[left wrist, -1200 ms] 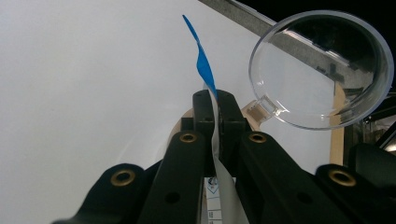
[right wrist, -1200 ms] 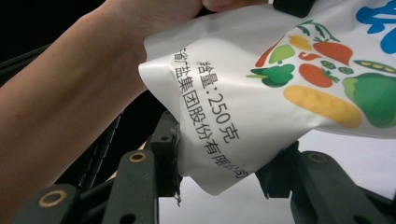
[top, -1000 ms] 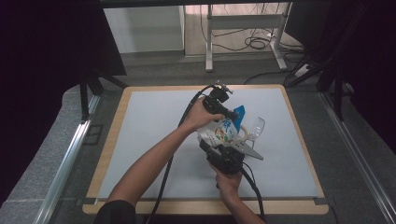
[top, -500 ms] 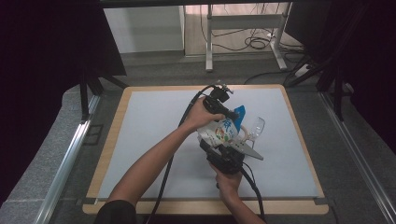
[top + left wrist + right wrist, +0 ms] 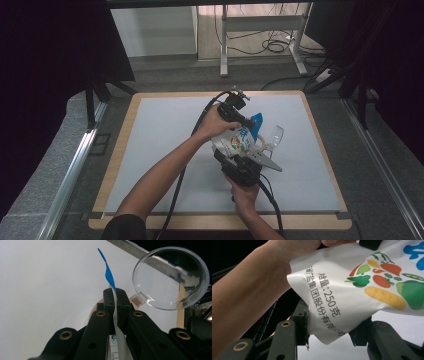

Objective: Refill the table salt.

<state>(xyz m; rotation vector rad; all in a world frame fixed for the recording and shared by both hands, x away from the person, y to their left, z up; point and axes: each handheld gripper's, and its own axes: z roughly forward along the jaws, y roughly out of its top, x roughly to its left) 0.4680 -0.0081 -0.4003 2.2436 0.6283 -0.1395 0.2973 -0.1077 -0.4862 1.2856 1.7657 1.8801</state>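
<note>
A white pouch (image 5: 239,141) printed with vegetables and a blue top is held above the white mat between both grippers. My left gripper (image 5: 248,121) is shut on the pouch's blue top edge; in the left gripper view the thin blue-and-white seam (image 5: 110,277) sticks out past the closed left gripper (image 5: 115,293). My right gripper (image 5: 239,159) grips the pouch from below. In the right gripper view the pouch's lower corner (image 5: 329,322) sits clamped in the right gripper (image 5: 332,325). A clear plastic cup (image 5: 274,135) stands just right of the pouch, seen as a round clear cup (image 5: 172,277) beyond the left jaws.
The white mat (image 5: 165,135) covers a wooden-edged table (image 5: 117,160). Black cables trail from both grippers toward the front edge. Metal rails run along both sides of the table. A desk frame (image 5: 260,45) and floor cables lie beyond the far edge.
</note>
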